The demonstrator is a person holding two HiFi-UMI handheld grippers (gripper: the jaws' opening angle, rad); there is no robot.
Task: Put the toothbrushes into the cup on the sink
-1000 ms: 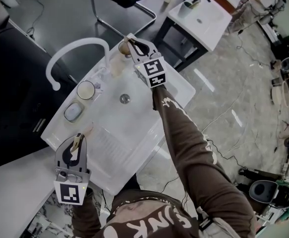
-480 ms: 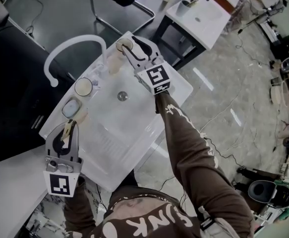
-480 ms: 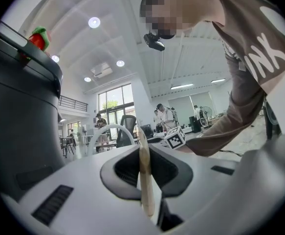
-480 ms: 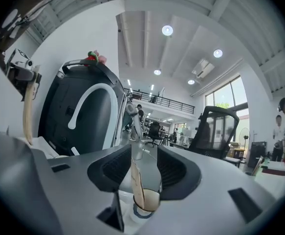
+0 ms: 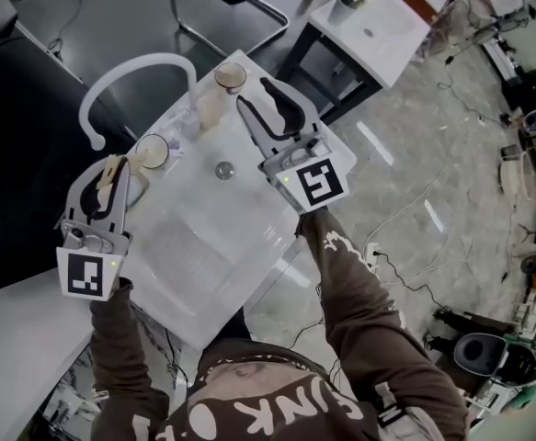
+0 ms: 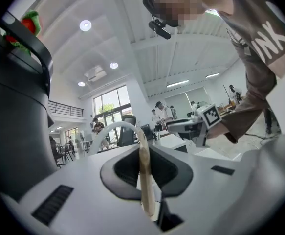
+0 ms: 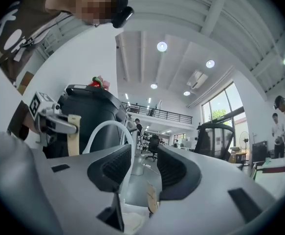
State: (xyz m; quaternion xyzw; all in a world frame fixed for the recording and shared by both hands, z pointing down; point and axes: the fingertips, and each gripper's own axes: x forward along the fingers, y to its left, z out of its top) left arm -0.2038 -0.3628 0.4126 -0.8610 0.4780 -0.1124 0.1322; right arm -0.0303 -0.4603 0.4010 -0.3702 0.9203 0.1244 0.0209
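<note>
Insertion step in hand: left gripper [image 5: 111,173] clamped on toothbrush [image 6: 144,180], cup [image 5: 154,151] just ahead of its jaws, lowering required next; right gripper [image 5: 256,95] jaws wide, apparently empty.

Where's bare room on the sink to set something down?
Free: basin floor around the drain, and the ribbed drainboard nearer the person. Crowded: the faucet edge, with faucet, a cup, a second cup, left gripper shut on a toothbrush, open right gripper.

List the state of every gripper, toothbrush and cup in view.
left gripper: shut on the toothbrush.
toothbrush: held, not yet in a cup.
right gripper: open, gripping nothing.
far cup: upright on the sink.
near cup: upright on the sink.
</note>
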